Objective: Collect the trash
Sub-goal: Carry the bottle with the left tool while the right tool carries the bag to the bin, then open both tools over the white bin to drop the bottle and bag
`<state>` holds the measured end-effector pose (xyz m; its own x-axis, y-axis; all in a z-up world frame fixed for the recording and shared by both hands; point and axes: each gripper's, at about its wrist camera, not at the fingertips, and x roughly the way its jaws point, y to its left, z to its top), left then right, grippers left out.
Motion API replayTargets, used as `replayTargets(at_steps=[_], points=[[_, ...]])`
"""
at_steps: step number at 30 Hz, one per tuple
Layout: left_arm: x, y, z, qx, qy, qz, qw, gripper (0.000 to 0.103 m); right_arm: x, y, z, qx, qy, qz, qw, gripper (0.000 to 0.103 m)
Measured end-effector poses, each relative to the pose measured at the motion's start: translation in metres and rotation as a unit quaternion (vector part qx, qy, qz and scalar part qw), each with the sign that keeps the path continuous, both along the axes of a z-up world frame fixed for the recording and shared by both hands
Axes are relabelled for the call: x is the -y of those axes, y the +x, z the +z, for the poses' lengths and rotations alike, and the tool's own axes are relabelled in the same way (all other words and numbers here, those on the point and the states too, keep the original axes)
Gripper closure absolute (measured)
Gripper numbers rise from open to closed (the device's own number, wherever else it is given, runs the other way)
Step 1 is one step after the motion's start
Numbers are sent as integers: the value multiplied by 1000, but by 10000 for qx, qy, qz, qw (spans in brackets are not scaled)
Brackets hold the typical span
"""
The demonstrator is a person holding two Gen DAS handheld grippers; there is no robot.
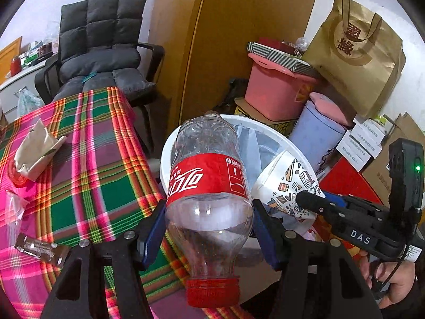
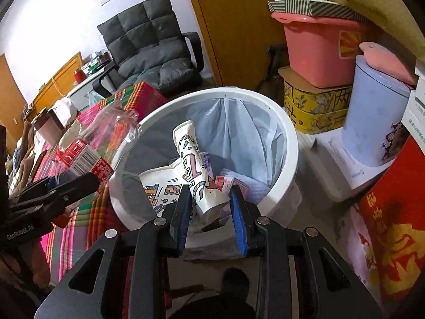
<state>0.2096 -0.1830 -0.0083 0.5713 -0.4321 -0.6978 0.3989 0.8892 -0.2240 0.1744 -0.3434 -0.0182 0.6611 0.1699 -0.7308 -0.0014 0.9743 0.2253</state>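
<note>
Nearest the left wrist camera, a red cap (image 1: 212,291) points back toward the lens: the clear cola bottle (image 1: 208,186) is held upside-down relative to the view, its base aimed away over the white trash bin (image 1: 166,150). Blue pads of the left gripper (image 1: 208,228) press against both sides of the bottle just below its red label, so that gripper is clamped on it. To the left lies the plaid tablecloth (image 1: 87,164), with a crumpled beige paper bag (image 1: 37,148) on its far left part, a clear bit of plastic wrap (image 1: 13,207) at the left edge and a brown snack wrapper (image 1: 39,248) near the camera. On the right of the same view the right gripper (image 1: 308,199) comes in from the side, its black finger against a patterned paper cup (image 1: 287,186) over the bin's near rim. From the right wrist camera, the right gripper (image 2: 211,204) holds that crumpled cup (image 2: 196,175) between its blue pads — the left pad touches it, while a gap shows at the right pad, so whether the grip is firm I cannot tell. Below sits the bin (image 2: 281,133), lined with a pale blue bag (image 2: 247,133) and already holding another printed cup (image 2: 159,183) and small wrappers. Farther right stand a pink tub (image 2: 318,53) and a lavender pail (image 2: 372,122); a dark padded chair (image 2: 151,45) is at the far left.
</note>
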Motion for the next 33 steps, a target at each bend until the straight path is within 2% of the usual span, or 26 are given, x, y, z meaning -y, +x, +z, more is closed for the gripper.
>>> replayTargets(at_steps=[8,12,13,22,33], points=[[0,6,-6,-65,-119,34,9999,40,3,1,-1,-16,20,-47,10000,69],[1,3,-1,40,-123,34,9999,40,4,0,0,45,63,-86,9999,51],[0,2,0,49,-141,45,9999,40,4,-1,1,62,69,-95,9999,50],[-14,-12,13,173,-238,171,9994,40,0,-12,11,212,96,-49,9997,50],[-43,-41,20,196,-298,420,9985,40,-23,-26,22,404,157,343,9985,50]])
